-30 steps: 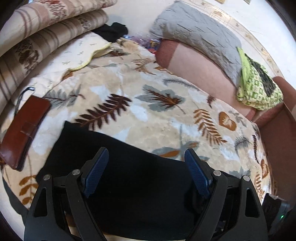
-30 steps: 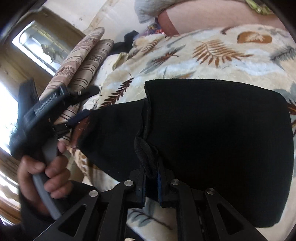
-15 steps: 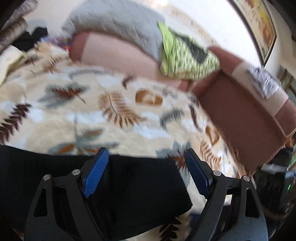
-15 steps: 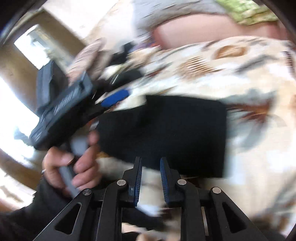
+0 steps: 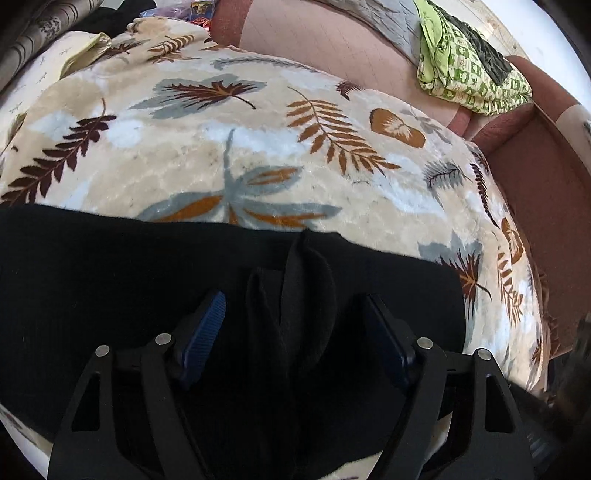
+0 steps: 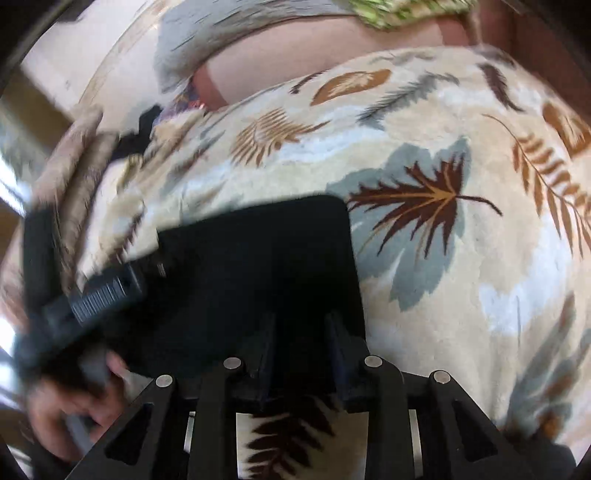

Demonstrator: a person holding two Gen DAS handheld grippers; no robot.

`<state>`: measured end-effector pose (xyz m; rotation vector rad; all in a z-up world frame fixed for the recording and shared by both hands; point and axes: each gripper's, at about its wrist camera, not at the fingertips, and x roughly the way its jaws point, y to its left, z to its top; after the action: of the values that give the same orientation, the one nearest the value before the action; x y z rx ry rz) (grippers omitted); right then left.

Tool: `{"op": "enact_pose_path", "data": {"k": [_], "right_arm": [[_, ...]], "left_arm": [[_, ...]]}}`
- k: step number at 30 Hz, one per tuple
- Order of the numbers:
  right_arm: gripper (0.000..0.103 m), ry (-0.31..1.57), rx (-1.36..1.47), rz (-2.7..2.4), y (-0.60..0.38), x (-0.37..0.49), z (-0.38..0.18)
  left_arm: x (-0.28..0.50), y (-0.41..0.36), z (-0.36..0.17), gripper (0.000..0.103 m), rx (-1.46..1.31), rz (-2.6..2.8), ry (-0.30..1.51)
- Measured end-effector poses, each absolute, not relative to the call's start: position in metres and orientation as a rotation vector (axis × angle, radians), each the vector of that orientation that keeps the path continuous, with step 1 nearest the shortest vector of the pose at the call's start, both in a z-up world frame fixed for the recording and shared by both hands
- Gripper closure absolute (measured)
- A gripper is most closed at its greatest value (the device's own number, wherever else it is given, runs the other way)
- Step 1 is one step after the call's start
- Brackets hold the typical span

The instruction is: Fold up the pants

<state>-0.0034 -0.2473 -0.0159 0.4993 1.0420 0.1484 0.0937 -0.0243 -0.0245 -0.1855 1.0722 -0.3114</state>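
Note:
The black pants [image 5: 110,266] lie folded on the leaf-patterned blanket [image 5: 258,155]. My left gripper [image 5: 291,317] is open, its blue pads either side of a raised fold of black cloth [image 5: 295,288] that stands between the jaws. In the right wrist view the pants [image 6: 258,266] are a dark rectangle on the blanket [image 6: 461,277]. My right gripper [image 6: 301,325] has its jaws slightly apart over the near edge of the pants, holding nothing. The left gripper's body [image 6: 92,291] and the hand holding it show blurred at the left.
A pink sofa back [image 5: 332,48] with a grey quilt and a green patterned cloth [image 5: 469,70] runs behind the blanket. Striped cushions [image 5: 37,33] lie at the far left. The sofa arm [image 5: 546,177] is on the right.
My right gripper let go of the pants' edge and opened a little. My left gripper swung right, came down over the pants and now straddles a fold.

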Motion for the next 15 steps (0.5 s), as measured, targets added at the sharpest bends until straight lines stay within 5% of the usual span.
{"op": "enact_pose_path", "data": {"k": [5, 8, 15], "right_arm": [[0.075, 0.887, 0.366, 0.14, -0.26, 0.031, 0.01], [0.074, 1.035, 0.3, 0.227, -0.252, 0.064, -0.045], [0.073, 0.984, 0.244, 0.355, -0.226, 0.079, 0.02]], "left_arm": [[0.081, -0.02, -0.026, 0.025, -0.177, -0.313, 1.065], [0.071, -0.014, -0.026, 0.026, -0.191, -0.323, 1.066], [0.04, -0.002, -0.026, 0.026, -0.226, -0.335, 1.042]]}}
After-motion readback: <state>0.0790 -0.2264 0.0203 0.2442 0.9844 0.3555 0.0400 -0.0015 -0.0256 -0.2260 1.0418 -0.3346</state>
